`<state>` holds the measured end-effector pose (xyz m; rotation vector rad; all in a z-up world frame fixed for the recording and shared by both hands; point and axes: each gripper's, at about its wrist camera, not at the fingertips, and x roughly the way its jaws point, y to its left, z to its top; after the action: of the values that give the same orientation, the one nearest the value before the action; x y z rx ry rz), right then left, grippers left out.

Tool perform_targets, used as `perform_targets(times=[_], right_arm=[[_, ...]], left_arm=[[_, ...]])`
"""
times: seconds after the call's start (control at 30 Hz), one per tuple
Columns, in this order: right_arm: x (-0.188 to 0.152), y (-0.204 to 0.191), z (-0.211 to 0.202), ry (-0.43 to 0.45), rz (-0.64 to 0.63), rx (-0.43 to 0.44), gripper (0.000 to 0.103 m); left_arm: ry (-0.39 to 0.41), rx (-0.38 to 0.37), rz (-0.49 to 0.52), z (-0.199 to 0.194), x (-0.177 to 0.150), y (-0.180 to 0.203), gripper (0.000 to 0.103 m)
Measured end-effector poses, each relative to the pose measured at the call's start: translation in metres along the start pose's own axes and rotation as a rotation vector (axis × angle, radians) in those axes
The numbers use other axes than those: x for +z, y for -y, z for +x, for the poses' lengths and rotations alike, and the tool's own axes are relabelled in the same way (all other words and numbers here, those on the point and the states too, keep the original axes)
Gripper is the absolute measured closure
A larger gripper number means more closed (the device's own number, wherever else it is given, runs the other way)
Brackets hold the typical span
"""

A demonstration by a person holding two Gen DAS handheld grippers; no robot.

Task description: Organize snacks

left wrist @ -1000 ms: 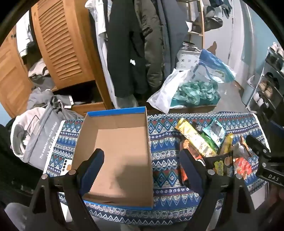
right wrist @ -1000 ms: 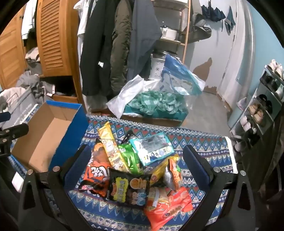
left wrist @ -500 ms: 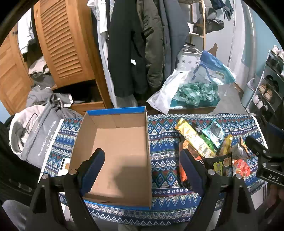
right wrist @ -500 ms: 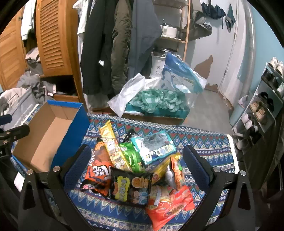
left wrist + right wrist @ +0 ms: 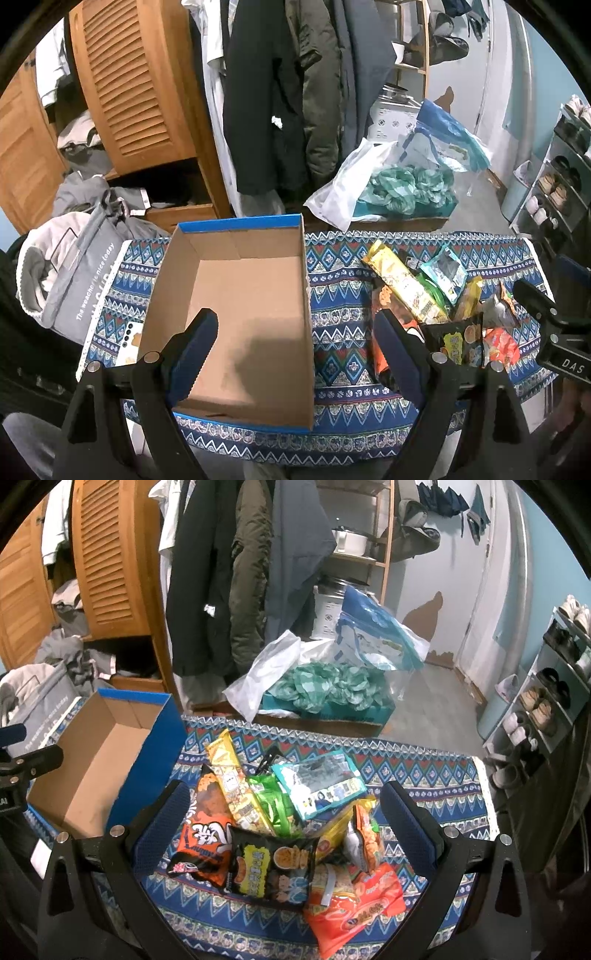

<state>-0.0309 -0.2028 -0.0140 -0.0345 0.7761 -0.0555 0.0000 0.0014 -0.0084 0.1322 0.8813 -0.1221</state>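
An empty cardboard box with blue sides (image 5: 255,295) stands on the left of a patterned blue cloth (image 5: 340,295); it also shows in the right wrist view (image 5: 107,760). A pile of several snack packets (image 5: 280,819) lies to its right, with a black packet (image 5: 271,867), an orange one (image 5: 203,842) and a red one (image 5: 351,901) nearest. The pile also shows in the left wrist view (image 5: 436,302). My left gripper (image 5: 295,350) is open and empty above the box's front right part. My right gripper (image 5: 284,819) is open and empty above the pile.
The cloth (image 5: 424,775) covers a low table. A phone (image 5: 129,339) lies left of the box beside a grey bag (image 5: 70,273). Behind the table are hanging coats (image 5: 236,572), a wooden wardrobe (image 5: 133,85) and plastic bags (image 5: 332,679). A shoe rack (image 5: 550,686) stands at the right.
Both grippers have drawn back and up slightly, so the views look a little higher. Nothing on the table has moved and both grippers stay open.
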Motion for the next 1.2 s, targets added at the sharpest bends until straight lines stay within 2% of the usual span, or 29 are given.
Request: perform_targets(times=[1.2], right_arm=[[-0.0008,0.0061,-0.0001,-0.013,0.010,0.003,0.002]], left_arm=[[-0.019,-0.006,-0.005,0.0045,-0.0049,0.0009,0.015]])
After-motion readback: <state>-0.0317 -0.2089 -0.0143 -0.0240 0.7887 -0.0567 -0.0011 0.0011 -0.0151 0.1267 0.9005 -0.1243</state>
